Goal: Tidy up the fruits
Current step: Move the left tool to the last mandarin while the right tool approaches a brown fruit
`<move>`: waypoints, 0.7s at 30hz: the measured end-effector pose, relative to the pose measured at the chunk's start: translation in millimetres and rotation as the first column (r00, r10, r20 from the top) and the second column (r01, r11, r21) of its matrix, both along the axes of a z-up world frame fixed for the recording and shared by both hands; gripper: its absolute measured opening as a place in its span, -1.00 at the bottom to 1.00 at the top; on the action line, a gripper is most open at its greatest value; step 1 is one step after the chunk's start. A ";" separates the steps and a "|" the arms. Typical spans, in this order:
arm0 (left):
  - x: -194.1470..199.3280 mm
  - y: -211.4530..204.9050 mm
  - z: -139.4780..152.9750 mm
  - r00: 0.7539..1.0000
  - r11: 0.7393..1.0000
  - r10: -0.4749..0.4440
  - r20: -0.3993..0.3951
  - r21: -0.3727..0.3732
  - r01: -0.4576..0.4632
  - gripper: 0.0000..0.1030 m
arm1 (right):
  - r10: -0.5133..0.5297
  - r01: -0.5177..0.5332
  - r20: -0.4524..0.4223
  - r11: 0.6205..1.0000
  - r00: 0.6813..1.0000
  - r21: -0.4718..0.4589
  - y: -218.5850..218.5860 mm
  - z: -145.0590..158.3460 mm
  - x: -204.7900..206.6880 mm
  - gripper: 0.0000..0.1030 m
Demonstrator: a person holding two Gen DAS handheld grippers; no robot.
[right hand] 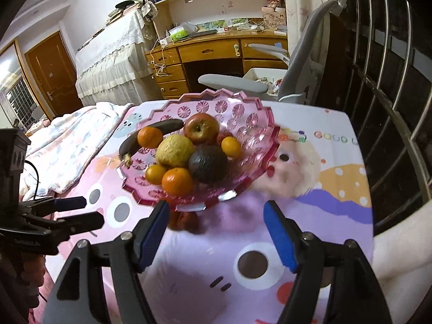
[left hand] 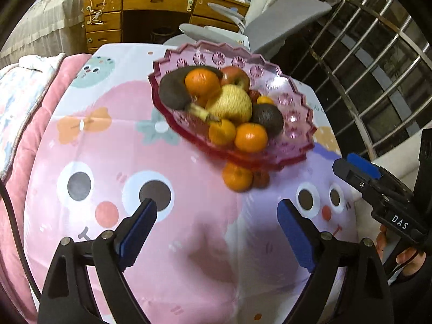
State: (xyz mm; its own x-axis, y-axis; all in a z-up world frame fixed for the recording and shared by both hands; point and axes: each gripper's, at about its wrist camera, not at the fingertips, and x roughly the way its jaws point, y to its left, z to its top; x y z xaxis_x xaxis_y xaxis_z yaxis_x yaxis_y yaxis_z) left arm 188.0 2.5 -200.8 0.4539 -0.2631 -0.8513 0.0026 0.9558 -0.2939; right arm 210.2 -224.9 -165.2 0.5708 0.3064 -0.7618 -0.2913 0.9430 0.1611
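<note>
A pink glass fruit bowl (left hand: 291, 102) (right hand: 243, 124) stands on the cartoon-print tablecloth (left hand: 135, 162). It holds a dark banana (left hand: 172, 91) (right hand: 162, 128), an apple (right hand: 201, 128), a yellow pear-like fruit (left hand: 229, 102) (right hand: 175, 151), an avocado (left hand: 267, 118) (right hand: 208, 163) and several oranges (left hand: 251, 137) (right hand: 176, 181). An orange (left hand: 237, 176) and a small reddish fruit (left hand: 260, 178) (right hand: 186, 220) lie on the cloth at the bowl's near edge. My left gripper (left hand: 217, 213) is open and empty, short of that orange. My right gripper (right hand: 216, 216) is open and empty, just right of the reddish fruit.
A grey office chair (right hand: 270, 81) and a wooden desk (right hand: 210, 54) stand behind the table. Metal window bars (right hand: 391, 94) run along the right. A pink quilt and blanket (left hand: 24, 102) lie to the left. The right gripper also shows in the left wrist view (left hand: 364, 175).
</note>
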 end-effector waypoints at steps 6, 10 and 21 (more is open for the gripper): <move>-1.3 2.5 -18.1 0.999 0.999 -0.039 -0.008 -0.005 0.039 0.75 | -0.005 0.005 -0.001 1.000 1.000 -0.013 4.5 -15.7 -18.3 0.41; 5.6 1.1 -29.2 0.997 0.997 -0.083 0.001 0.003 0.083 0.75 | 0.008 -0.008 0.005 0.999 1.000 -0.047 10.8 -27.6 -27.1 0.41; 33.8 -17.1 -49.8 0.976 0.977 -0.213 0.052 0.036 0.211 0.74 | 0.089 -0.080 0.056 0.986 0.994 -0.147 34.5 -55.6 -33.7 0.41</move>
State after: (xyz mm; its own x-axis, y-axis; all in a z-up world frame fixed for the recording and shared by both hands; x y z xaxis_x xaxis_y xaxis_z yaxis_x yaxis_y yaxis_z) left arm 221.8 -14.6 -250.6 0.4374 -0.3330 -0.8353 0.2215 0.9402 -0.2588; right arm 176.5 -190.4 -220.7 0.5948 0.2451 -0.7656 -0.3762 0.9265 0.0043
